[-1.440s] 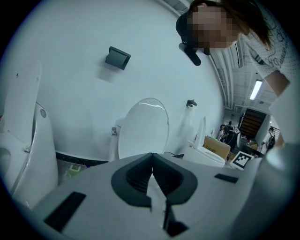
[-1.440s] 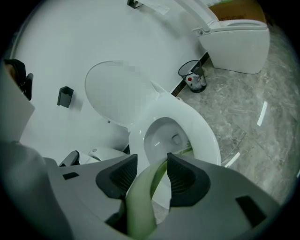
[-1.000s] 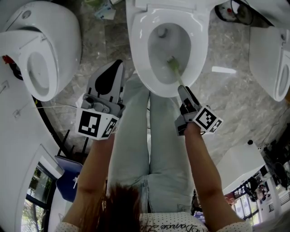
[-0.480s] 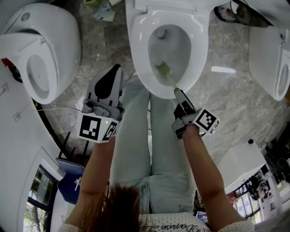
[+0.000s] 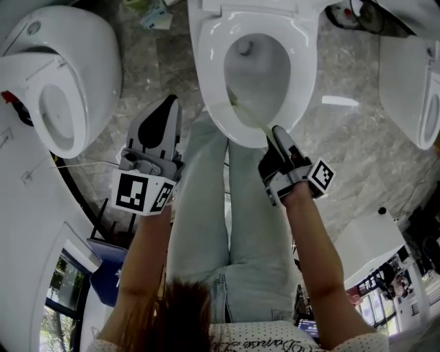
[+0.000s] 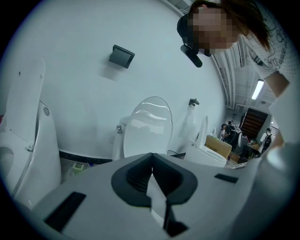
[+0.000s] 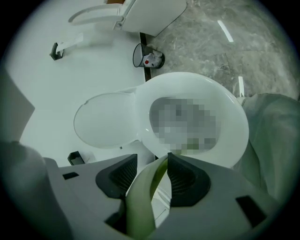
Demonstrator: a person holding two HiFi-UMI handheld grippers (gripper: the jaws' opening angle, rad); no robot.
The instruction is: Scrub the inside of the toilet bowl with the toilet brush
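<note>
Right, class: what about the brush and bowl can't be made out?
Toilet brush bristles: head view, too small, faint.
Toilet bowl inside: right gripper view, under a mosaic patch.
Toilet lid: head view, cut by top edge.

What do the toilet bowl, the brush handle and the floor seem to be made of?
The toilet bowl is probably glazed ceramic: white, smooth, with glossy highlights.
The brush handle is likely plastic: pale green, smooth, with a dull sheen.
The floor looks like polished marble or marble-look tile: grey with pale veins and a reflected strip of light.
</note>
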